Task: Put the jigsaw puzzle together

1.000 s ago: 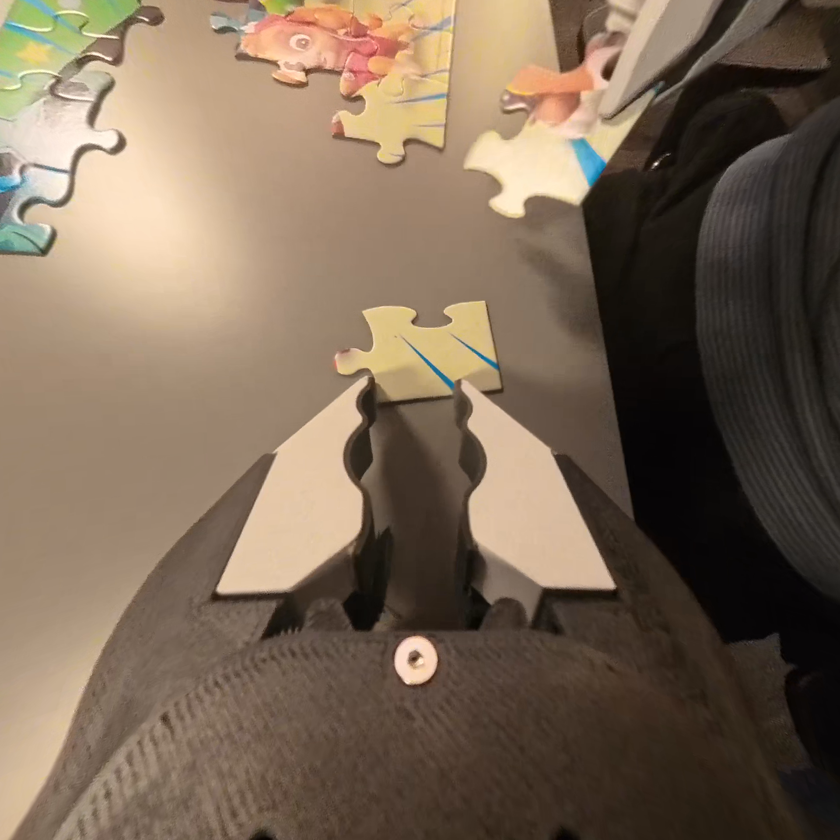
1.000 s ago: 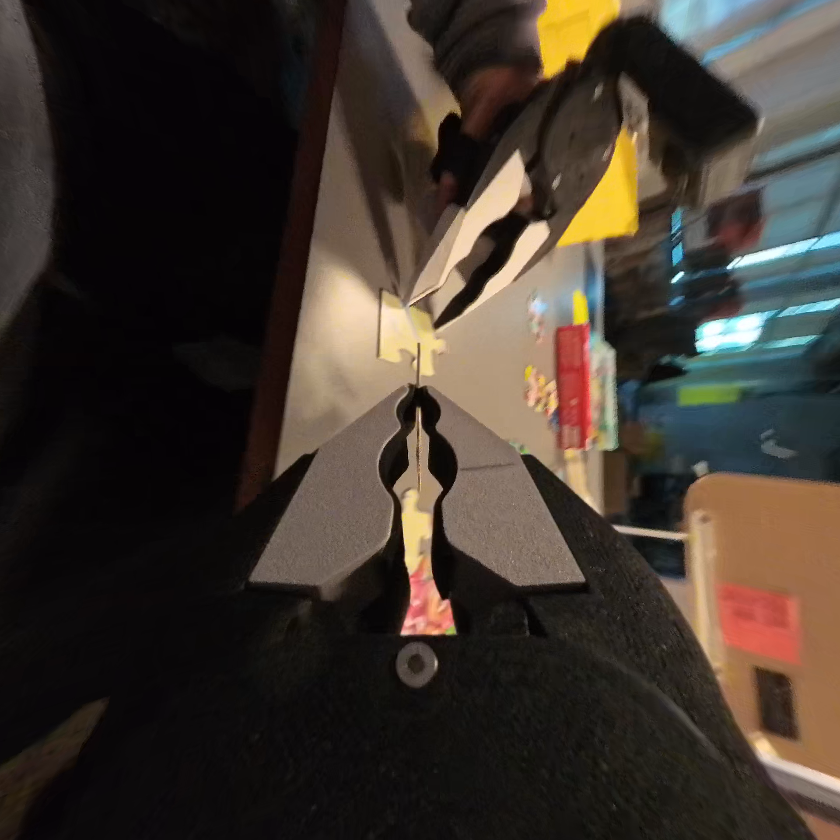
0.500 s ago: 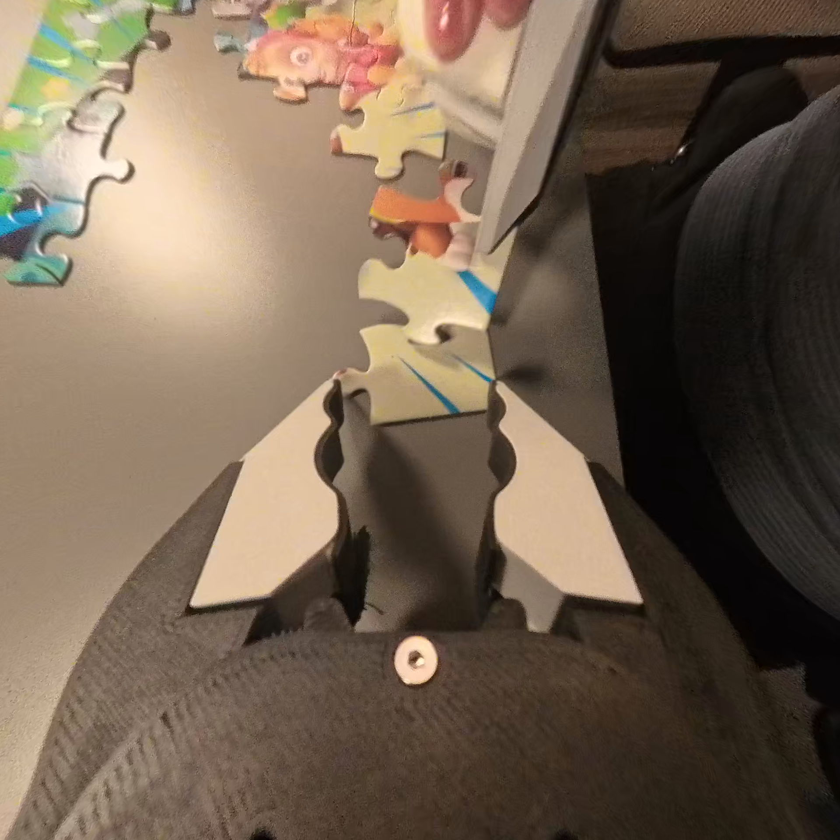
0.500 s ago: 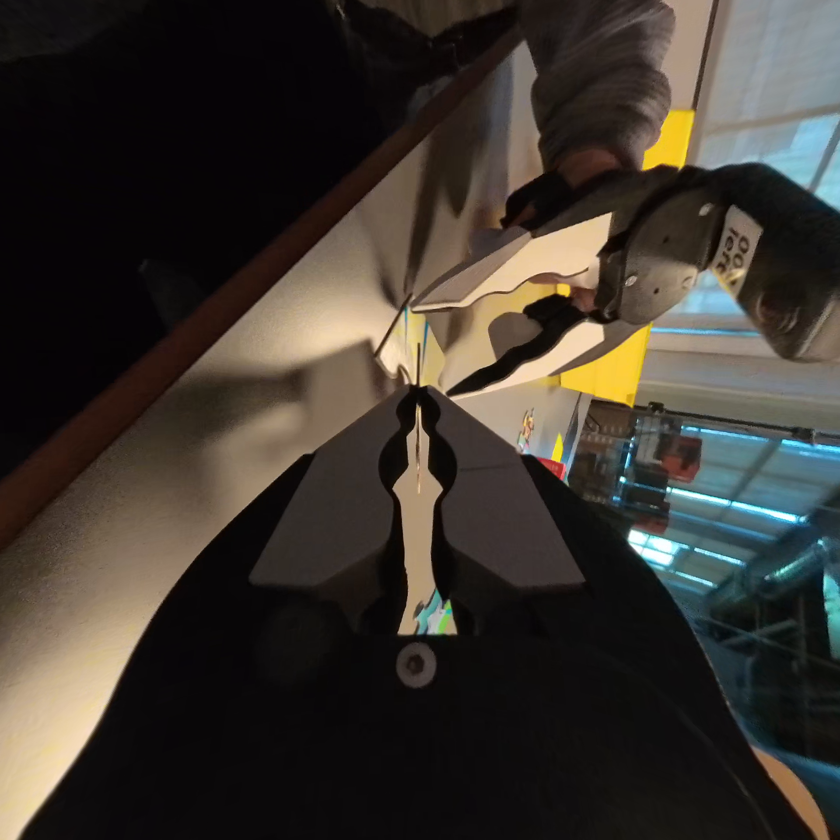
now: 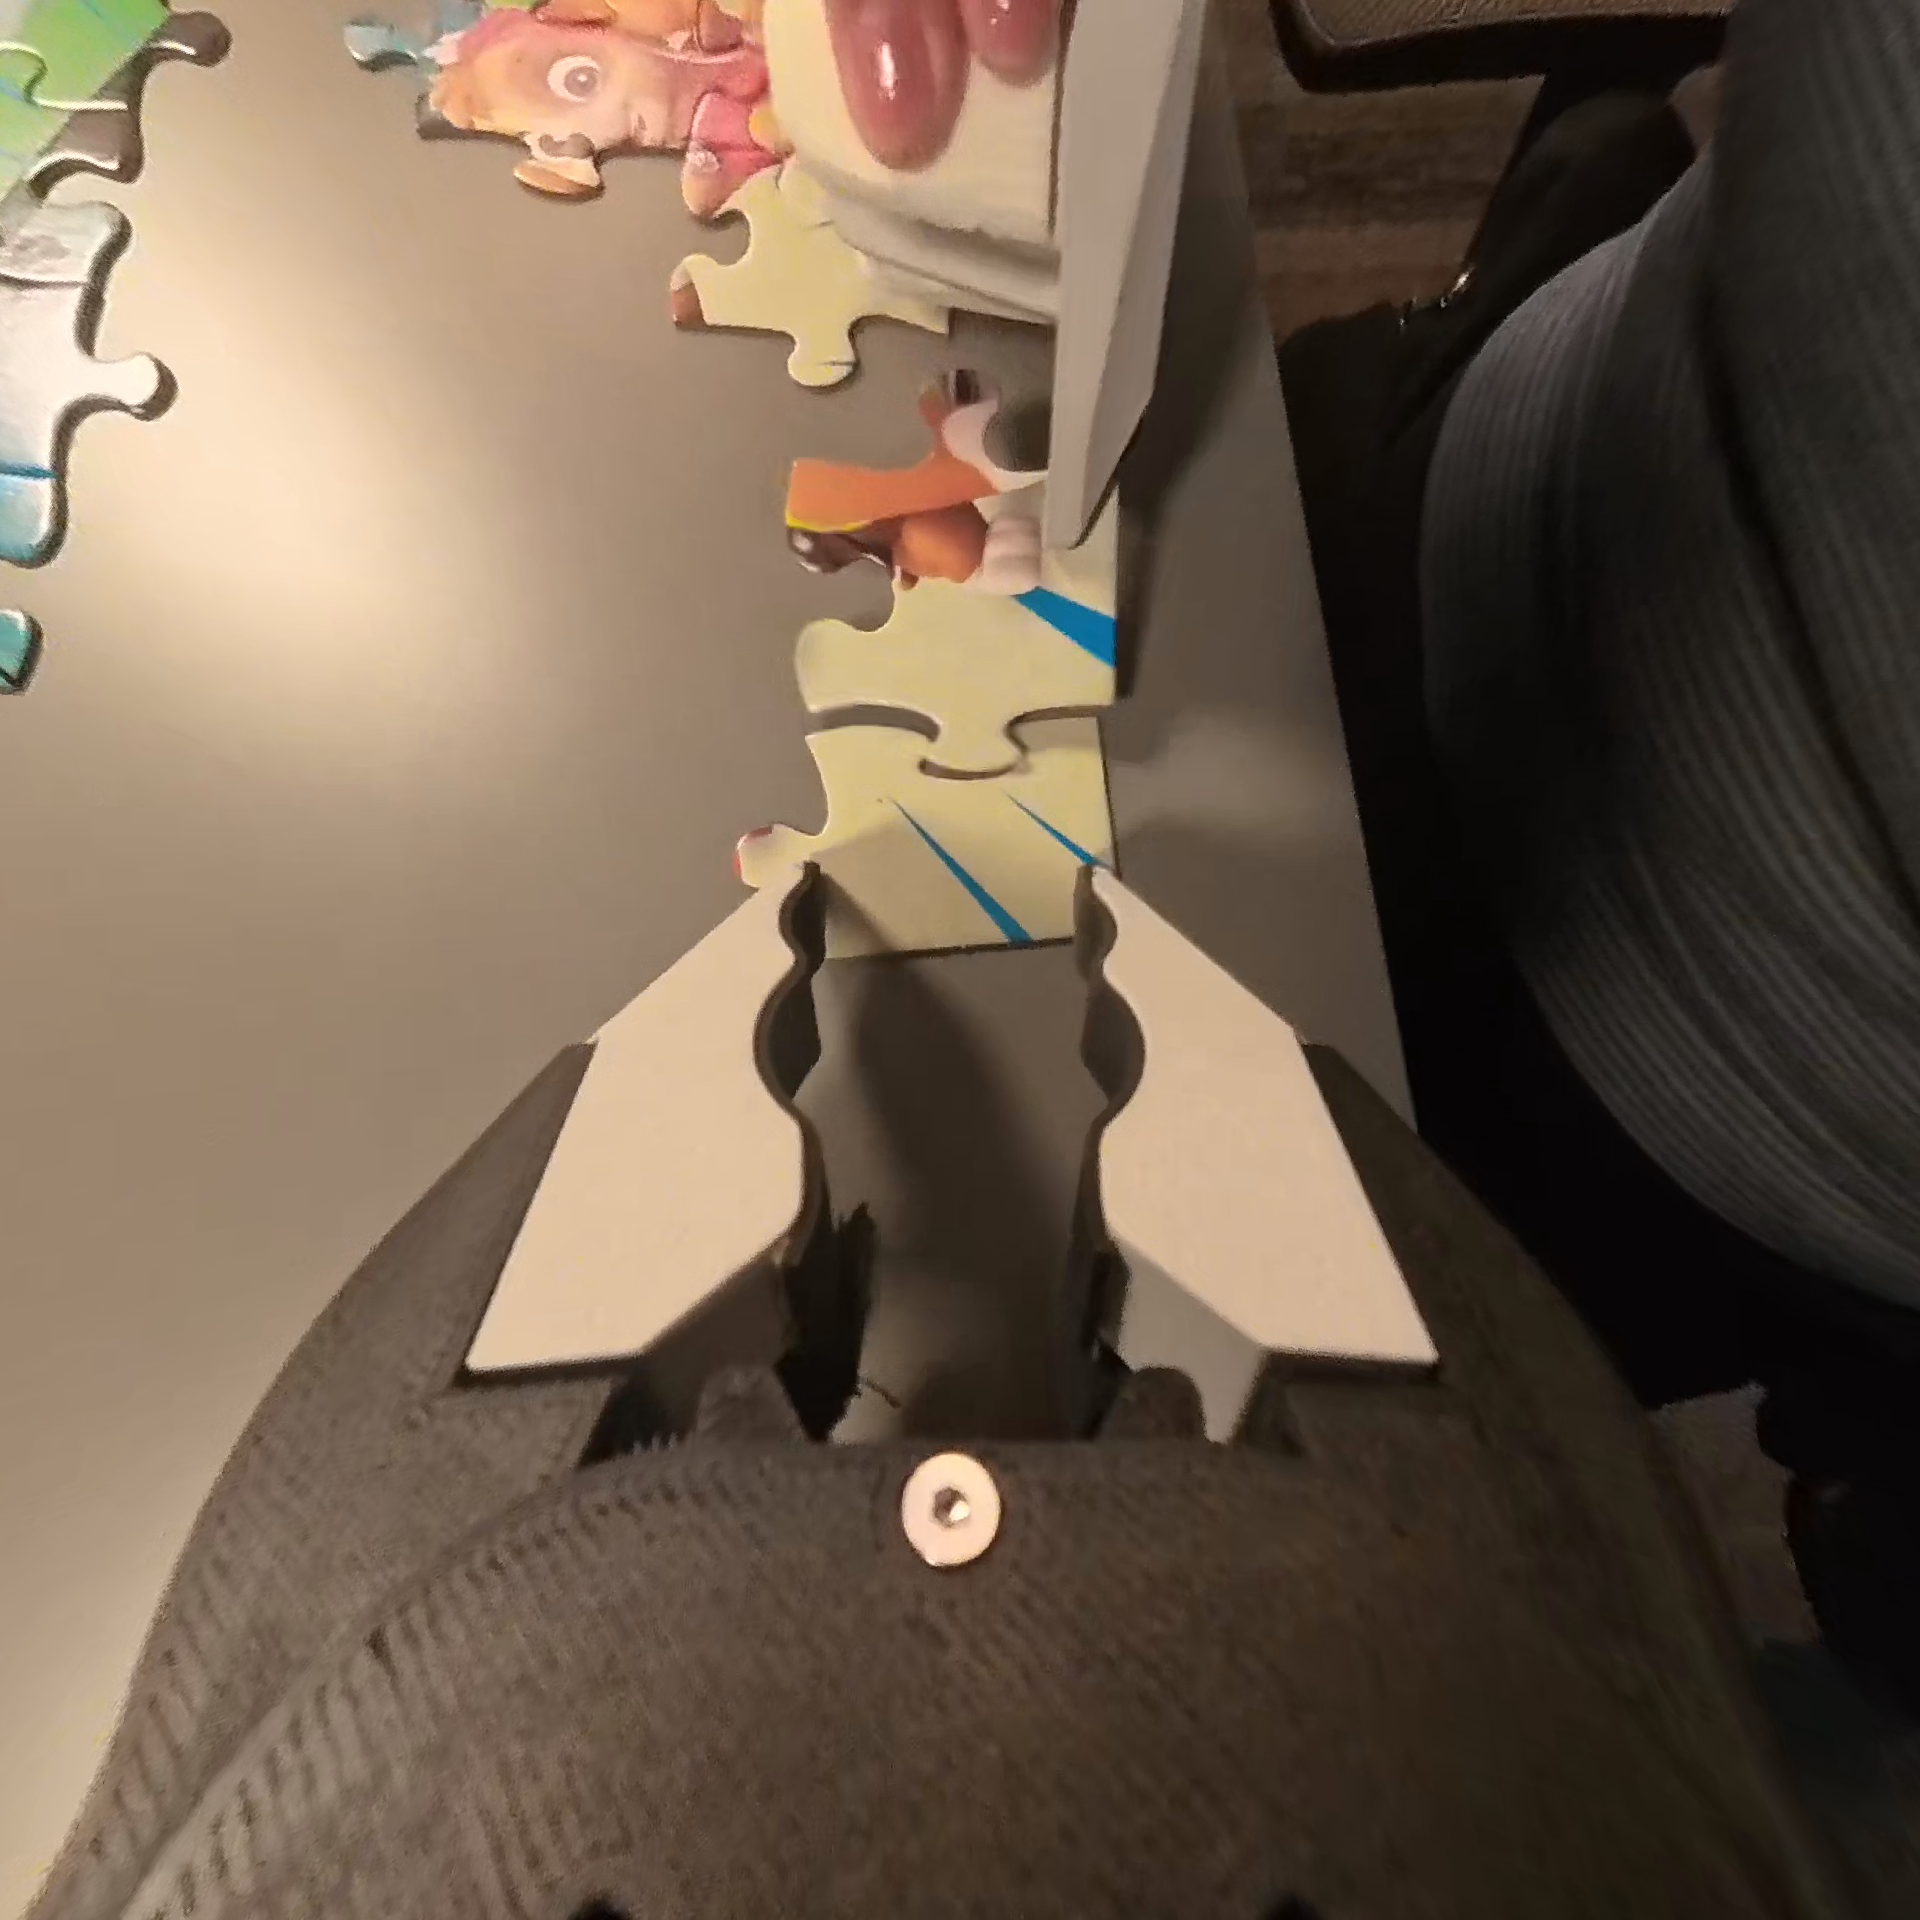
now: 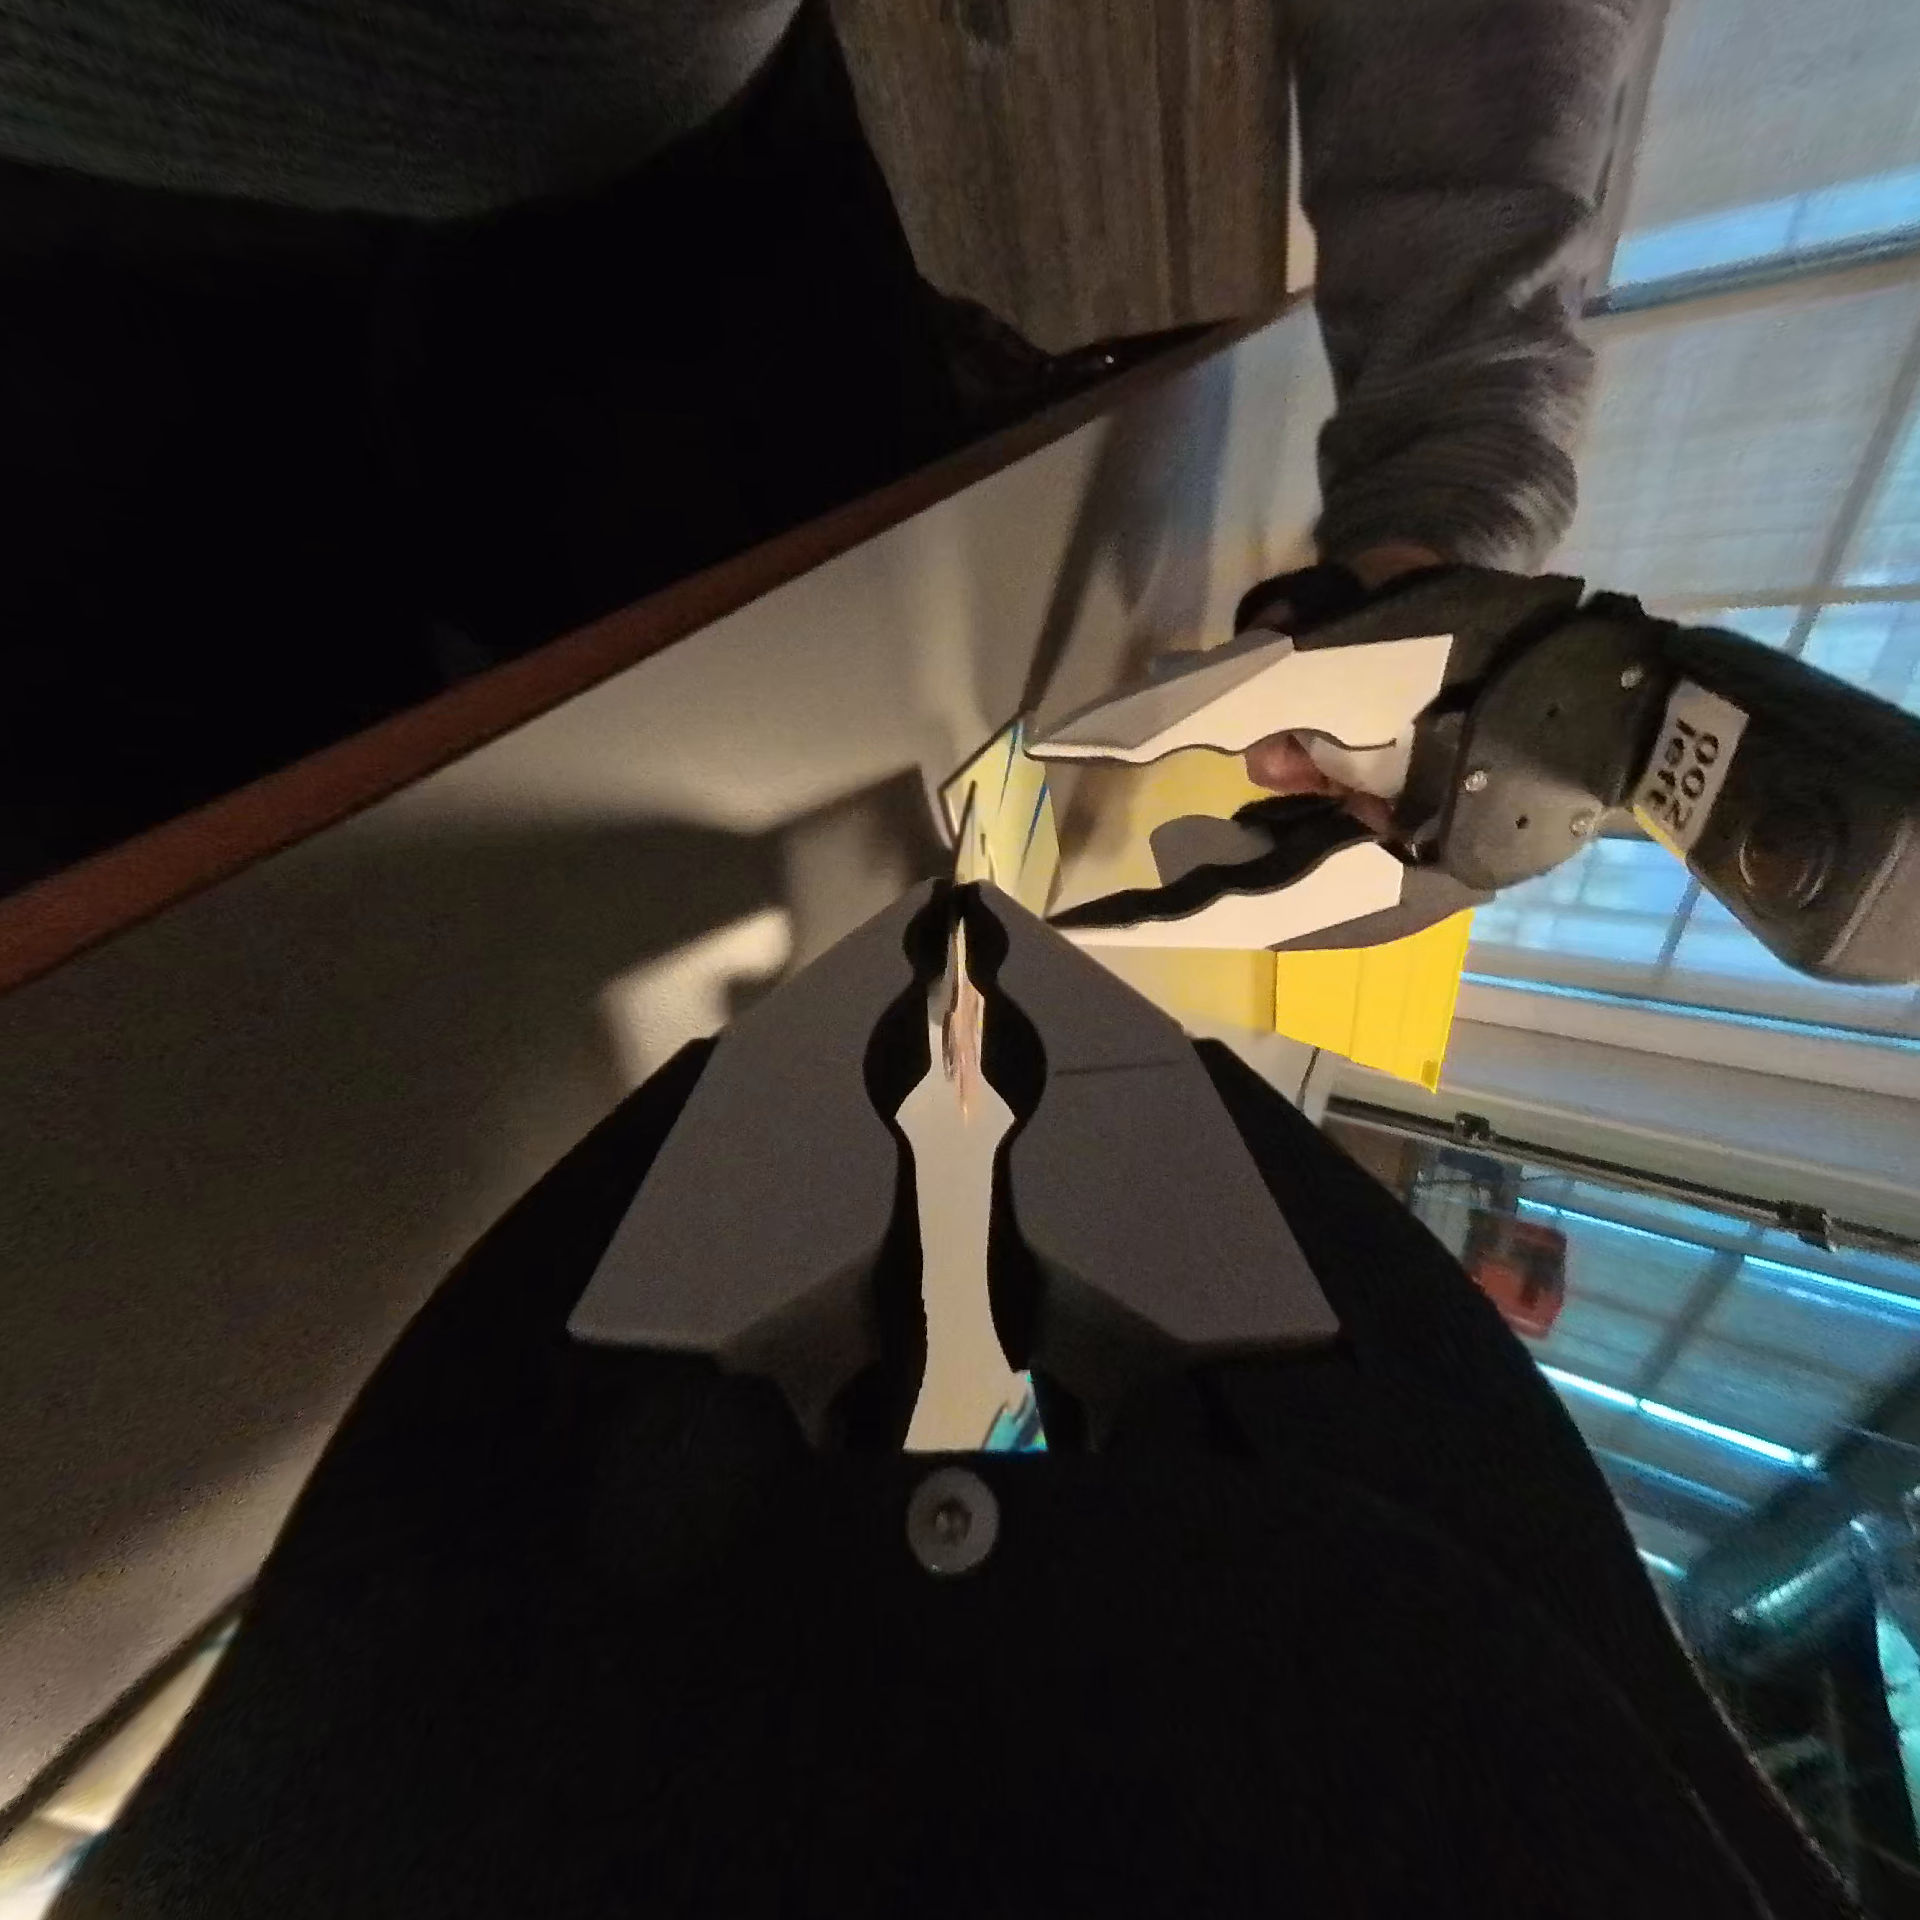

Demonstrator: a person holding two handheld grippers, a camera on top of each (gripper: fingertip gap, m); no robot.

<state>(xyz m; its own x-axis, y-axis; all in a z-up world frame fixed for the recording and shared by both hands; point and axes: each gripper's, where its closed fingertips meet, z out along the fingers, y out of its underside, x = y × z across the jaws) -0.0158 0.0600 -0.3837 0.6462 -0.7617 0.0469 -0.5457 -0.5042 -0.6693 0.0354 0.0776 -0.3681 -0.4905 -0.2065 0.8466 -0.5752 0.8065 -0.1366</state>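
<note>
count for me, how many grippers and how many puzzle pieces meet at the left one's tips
grippers: 2, left gripper and right gripper
puzzle pieces: 2, pale blue-streaked piece and orange dog piece
total: 4

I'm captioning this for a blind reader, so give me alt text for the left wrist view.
The left tool stands open over a pale yellow puzzle piece lying on a grey table, its tab-side meeting a second piece that the right tool reaches. More puzzle sections lie beyond.
</note>
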